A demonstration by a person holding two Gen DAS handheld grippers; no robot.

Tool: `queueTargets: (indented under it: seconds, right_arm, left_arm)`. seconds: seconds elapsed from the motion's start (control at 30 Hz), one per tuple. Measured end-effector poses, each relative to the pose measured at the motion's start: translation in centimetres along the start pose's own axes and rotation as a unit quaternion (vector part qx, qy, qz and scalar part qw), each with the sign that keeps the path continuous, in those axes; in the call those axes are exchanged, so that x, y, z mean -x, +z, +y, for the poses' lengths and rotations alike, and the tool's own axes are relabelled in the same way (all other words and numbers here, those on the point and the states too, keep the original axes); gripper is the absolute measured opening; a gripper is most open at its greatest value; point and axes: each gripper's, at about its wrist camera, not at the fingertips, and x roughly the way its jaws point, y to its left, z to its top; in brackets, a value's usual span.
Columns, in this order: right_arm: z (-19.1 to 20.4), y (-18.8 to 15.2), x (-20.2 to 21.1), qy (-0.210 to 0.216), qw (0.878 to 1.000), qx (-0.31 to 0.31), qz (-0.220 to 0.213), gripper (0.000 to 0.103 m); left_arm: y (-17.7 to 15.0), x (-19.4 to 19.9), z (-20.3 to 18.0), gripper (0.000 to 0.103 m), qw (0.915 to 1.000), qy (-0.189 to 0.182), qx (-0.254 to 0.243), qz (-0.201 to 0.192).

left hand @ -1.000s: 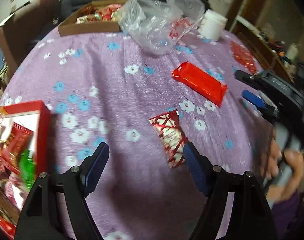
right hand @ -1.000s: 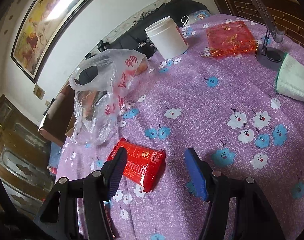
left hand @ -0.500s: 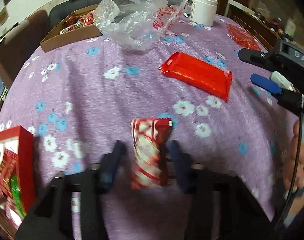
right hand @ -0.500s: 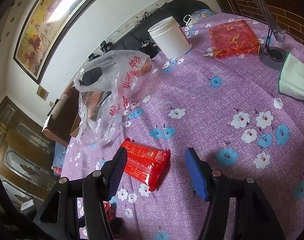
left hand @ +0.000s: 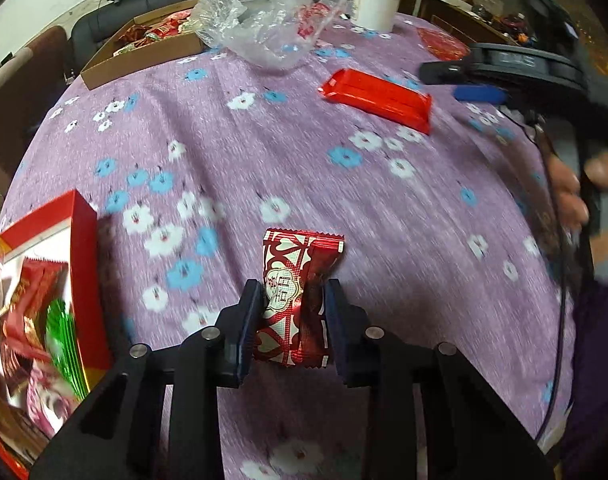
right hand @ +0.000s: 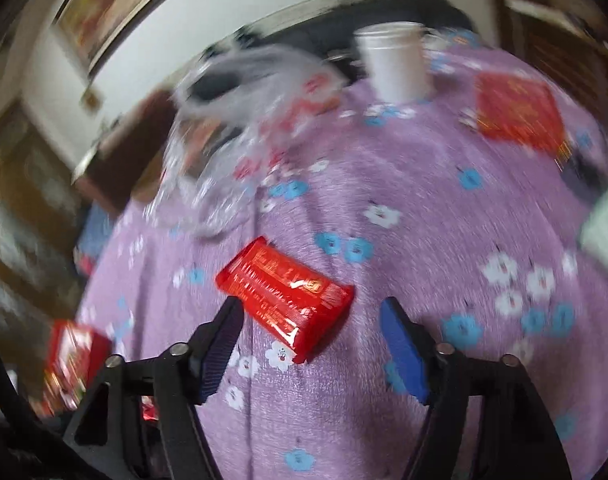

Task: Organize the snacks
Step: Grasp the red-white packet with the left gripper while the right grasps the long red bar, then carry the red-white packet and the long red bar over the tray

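Observation:
My left gripper (left hand: 292, 300) is shut on a red-and-white snack packet (left hand: 300, 276), which stands up between its blue pads over the purple flowered tablecloth (left hand: 264, 152). A red open box (left hand: 84, 240) holding several snacks sits just left of it. A flat red packet (left hand: 377, 94) lies further back on the cloth. My right gripper (right hand: 311, 312) hovers right over that flat red packet (right hand: 284, 296). Its jaws are opening; the packet lies just beyond and between the fingers, untouched. In the left wrist view, the right gripper (left hand: 459, 82) shows beside the packet's right end.
A cardboard tray (left hand: 144, 56) of snacks, a crumpled clear plastic bag (left hand: 272, 12) and a white tub (left hand: 373, 4) stand at the table's far side. A red cloth pouch (right hand: 515, 112) lies far right, a white cloth (right hand: 603, 232) at the right edge. A person's hand (left hand: 567, 196) grips the right tool.
My left gripper has closed on the red-and-white packet and now holds it upright. The right gripper has rolled, and the flat red packet now sits centred ahead of its wider jaws.

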Motion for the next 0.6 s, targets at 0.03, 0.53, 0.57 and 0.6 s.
queueTargets:
  seconds: [0.03,0.53,0.57,0.6]
  right_arm:
    - [0.6,0.2,-0.2,-0.003,1.0,0.024,0.009,0.073]
    - [5.4,1.5,-8.0,-0.023,0.976,0.199,0.09,0.081]
    - [5.4,1.4,-8.1,-0.026,0.977,0.191,0.088,0.074]
    - [5.3,1.2,-8.0,-0.036,0.979,0.184,0.078,0.063]
  left_arm:
    - [-0.2,0.1,-0.2,0.03,1.0,0.0,-0.004,-0.001]
    - [-0.3,0.1,-0.7,0.03,0.9999,0.006,-0.002,-0.011]
    - [-0.3,0.1,-0.7,0.03,0.9999,0.004,0.0,-0.012]
    - [-0.3,0.1,-0.6,0.03,0.9999,0.003,0.001,-0.013]
